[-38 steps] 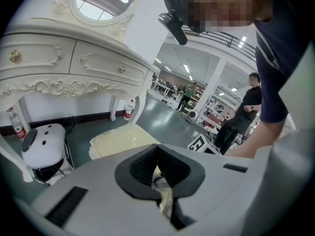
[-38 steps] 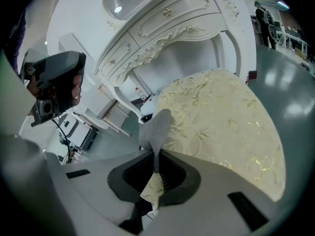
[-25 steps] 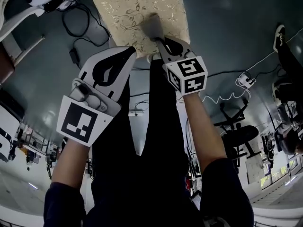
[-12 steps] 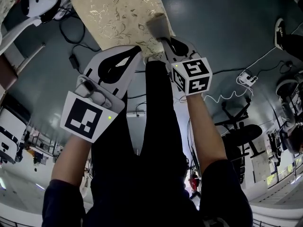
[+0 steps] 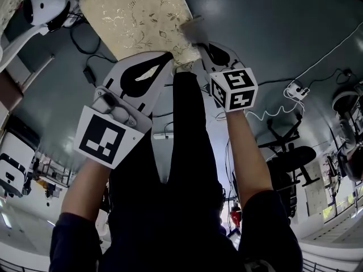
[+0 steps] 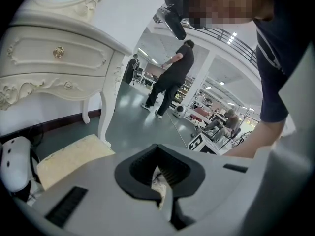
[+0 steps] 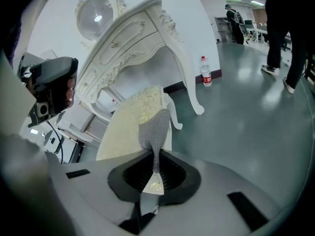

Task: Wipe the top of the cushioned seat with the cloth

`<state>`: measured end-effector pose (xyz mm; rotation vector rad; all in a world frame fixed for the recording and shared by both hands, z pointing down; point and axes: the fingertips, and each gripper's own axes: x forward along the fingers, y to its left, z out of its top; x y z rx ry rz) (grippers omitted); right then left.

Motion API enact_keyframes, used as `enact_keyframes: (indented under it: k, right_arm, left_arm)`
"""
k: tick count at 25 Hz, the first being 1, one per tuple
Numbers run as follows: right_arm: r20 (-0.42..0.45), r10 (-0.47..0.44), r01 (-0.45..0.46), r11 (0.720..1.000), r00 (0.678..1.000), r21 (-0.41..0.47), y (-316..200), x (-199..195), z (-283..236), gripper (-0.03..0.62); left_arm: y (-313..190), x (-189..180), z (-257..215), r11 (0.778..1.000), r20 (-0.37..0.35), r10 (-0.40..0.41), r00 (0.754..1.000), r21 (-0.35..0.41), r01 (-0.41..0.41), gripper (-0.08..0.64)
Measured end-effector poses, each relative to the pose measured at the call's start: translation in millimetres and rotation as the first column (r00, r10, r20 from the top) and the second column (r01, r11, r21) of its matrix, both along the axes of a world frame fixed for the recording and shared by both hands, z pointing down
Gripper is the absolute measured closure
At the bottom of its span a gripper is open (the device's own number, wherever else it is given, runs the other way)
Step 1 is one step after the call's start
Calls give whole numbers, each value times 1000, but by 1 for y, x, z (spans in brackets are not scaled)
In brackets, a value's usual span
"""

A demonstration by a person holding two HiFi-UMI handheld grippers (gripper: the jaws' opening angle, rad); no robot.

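Two tools up at the near edge of the cushioned seat (image 5: pixel 136 16), down low on the grey floor (image 5: pixel 272 33) beside a white desk (image 7: pixel 138 38).

Right tool (image 5: pixel 198 44): shut tight on the grey cloth (image 5: pixel 195 30), pinched to a thin strip at the jaws and fanning out wide past them. Left tool (image 5: pixel 161 61): squeezed nearly together, nipping what looks like a bit of the cream seat edge.

Could go wrong: sliding off the side and wiping only air, with the cloth right at the seat's right edge. Could also tug loose on a hard drag, held by so thin a pinch. Might push the seat along the smooth floor if the left grip lets go.

Cloth pointing straight out from the jaws, toward the seat's far end. Seat's long side seems to run away from the body, leaning up and left in the head view.
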<state>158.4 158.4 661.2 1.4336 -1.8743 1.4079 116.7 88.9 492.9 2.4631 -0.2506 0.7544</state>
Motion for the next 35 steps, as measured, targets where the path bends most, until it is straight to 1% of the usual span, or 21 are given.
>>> enact_keyframes:
  k: [4, 9, 14, 18, 21, 25, 28, 32, 35]
  right_arm:
    - [-12, 13, -13, 1000, 1000, 20, -10, 3, -16, 554]
    - [-25, 25, -23, 998, 999, 65, -34, 2, -53, 554]
    - [-43, 17, -11, 990, 999, 141, -66, -3, -110, 554]
    - [-67, 4, 11, 976, 998, 217, -95, -7, -163, 554]
    - [-77, 3, 18, 963, 997, 269, -110, -15, -207, 554]
    - [-54, 22, -3, 945, 998, 328, -121, -24, -274, 554]
    - [-58, 25, -1, 921, 998, 389, -130, -32, -328, 554]
    - [-77, 4, 31, 891, 997, 453, -131, -45, -399, 554]
    - [-103, -14, 64, 866, 995, 497, -130, -51, -451, 554]
  left_arm:
    - [-9, -4, -15, 1000, -14, -5, 1000, 22, 5, 554]
    - [-28, -13, -49, 997, -48, -27, 998, 71, 30, 554]
    - [-49, -27, -91, 989, -88, -64, 994, 125, 75, 554]
    - [-63, -45, -129, 980, -116, -94, 989, 163, 113, 553]
    - [-74, -60, -163, 969, -140, -111, 984, 207, 138, 554]
    - [-85, -71, -219, 950, -176, -106, 979, 274, 152, 554]
    - [-94, -73, -268, 926, -229, -91, 969, 340, 167, 554]
    - [-100, -80, -329, 899, -287, -79, 955, 394, 193, 554]
    - [-93, -84, -369, 882, -311, -46, 949, 433, 184, 554]
